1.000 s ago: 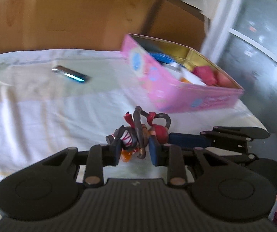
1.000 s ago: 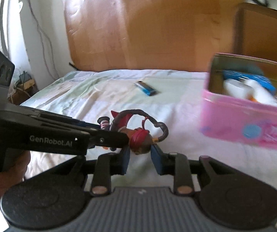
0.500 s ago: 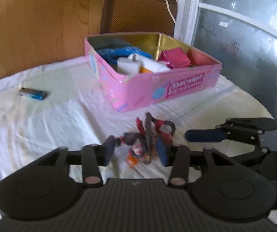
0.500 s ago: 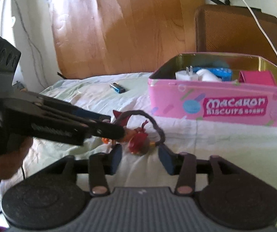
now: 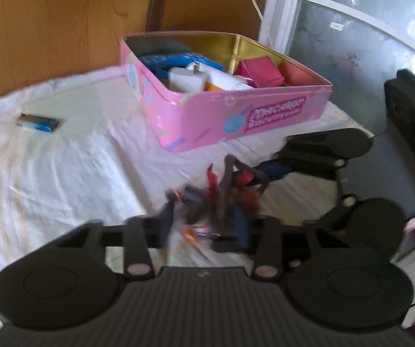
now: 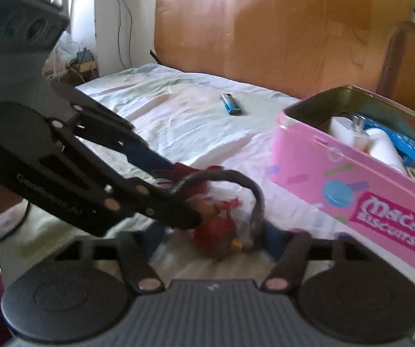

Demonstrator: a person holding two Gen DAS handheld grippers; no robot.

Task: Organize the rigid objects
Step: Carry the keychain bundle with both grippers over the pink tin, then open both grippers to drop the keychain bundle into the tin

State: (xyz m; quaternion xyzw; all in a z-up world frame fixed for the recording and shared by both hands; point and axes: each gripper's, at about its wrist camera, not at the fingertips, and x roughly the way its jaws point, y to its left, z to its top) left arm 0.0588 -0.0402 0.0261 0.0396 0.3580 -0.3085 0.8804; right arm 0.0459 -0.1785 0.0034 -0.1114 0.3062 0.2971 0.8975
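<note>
Glossy metal tin, wrinkled cloth sheet, matt plastic figurine

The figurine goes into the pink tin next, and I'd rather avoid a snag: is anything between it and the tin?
Nothing visible lies between the figurine and the pink tin, only bare sheet. The tin's near wall must be cleared, and the tin already holds several items.

Your toy figure, red-headed with a dark curved loop arching over it, sits blurred between both tongs. At two o'clock from it, your open pink biscuit tin rests on the bed, holding assorted items.
</note>
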